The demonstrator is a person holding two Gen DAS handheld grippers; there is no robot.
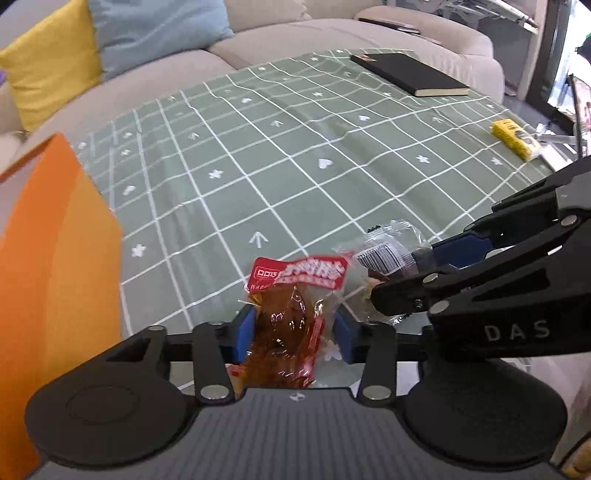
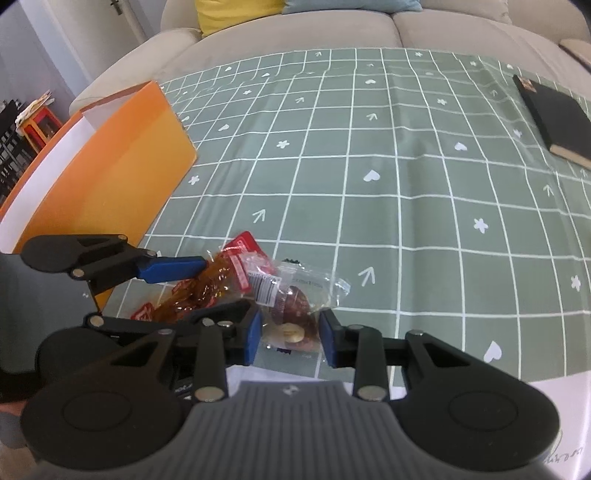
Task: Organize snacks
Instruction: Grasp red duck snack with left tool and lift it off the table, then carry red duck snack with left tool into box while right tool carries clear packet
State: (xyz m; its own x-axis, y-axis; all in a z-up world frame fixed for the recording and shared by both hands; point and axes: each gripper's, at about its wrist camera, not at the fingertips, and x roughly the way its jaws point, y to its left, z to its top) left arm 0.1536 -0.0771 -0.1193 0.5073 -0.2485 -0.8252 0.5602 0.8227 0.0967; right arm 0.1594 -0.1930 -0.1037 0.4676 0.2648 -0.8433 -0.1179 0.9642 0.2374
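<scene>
A red-topped packet with a brown glossy snack lies near the front edge of the green checked tablecloth. My left gripper is shut on it, a blue pad against each side. Just to its right lies a clear packet with a barcode label and a round brown snack. My right gripper is shut on that packet, with both pads on its wrapper. In the right wrist view the left gripper comes in from the left with the red packet. The left wrist view has the right gripper entering from the right.
An open orange box with a white inside stands on the table's left side. A black notebook lies at the far right, and a yellow packet sits near the right edge. A beige sofa with yellow and blue cushions runs behind the table.
</scene>
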